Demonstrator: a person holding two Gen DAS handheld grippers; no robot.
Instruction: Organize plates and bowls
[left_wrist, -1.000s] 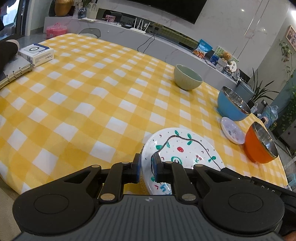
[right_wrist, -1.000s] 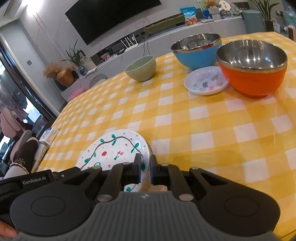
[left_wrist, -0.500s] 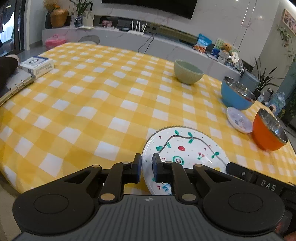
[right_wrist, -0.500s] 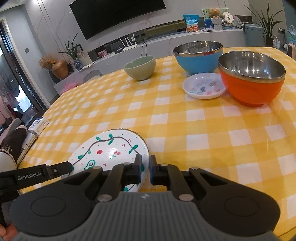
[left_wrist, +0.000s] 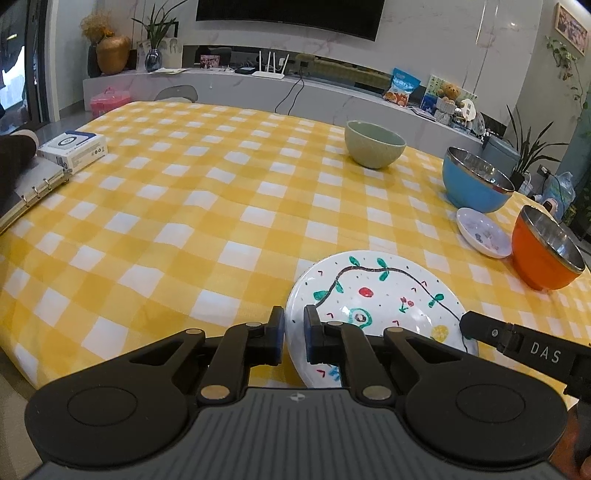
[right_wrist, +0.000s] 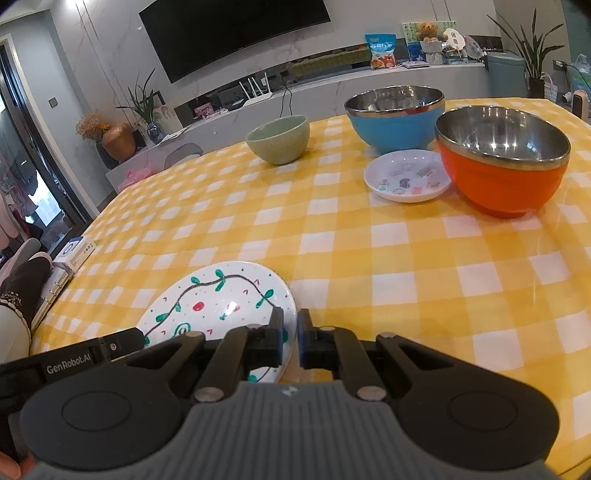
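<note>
A white plate (left_wrist: 376, 295) painted with a green vine and red dots hangs a little above the yellow checked tablecloth (left_wrist: 184, 206) near the front edge. My left gripper (left_wrist: 294, 325) has the plate's left rim between its jaws, which are closing on it. My right gripper (right_wrist: 290, 325) is shut on the right rim of the same plate (right_wrist: 221, 299). Farther back stand a green bowl (left_wrist: 373, 147), a blue steel-lined bowl (left_wrist: 476, 184), an orange steel-lined bowl (left_wrist: 546, 254) and a small white dish (left_wrist: 482, 232).
At the table's left edge lie a ring binder (left_wrist: 29, 188) and a white box (left_wrist: 74, 147), with a person's dark sleeve (left_wrist: 14, 151) beside them. Behind the table runs a long counter with a router, snacks and plants.
Both views have rolled toward level and tipped up, showing more of the room. The painted plate stays between the two grippers. Bowls and dish have not moved.
</note>
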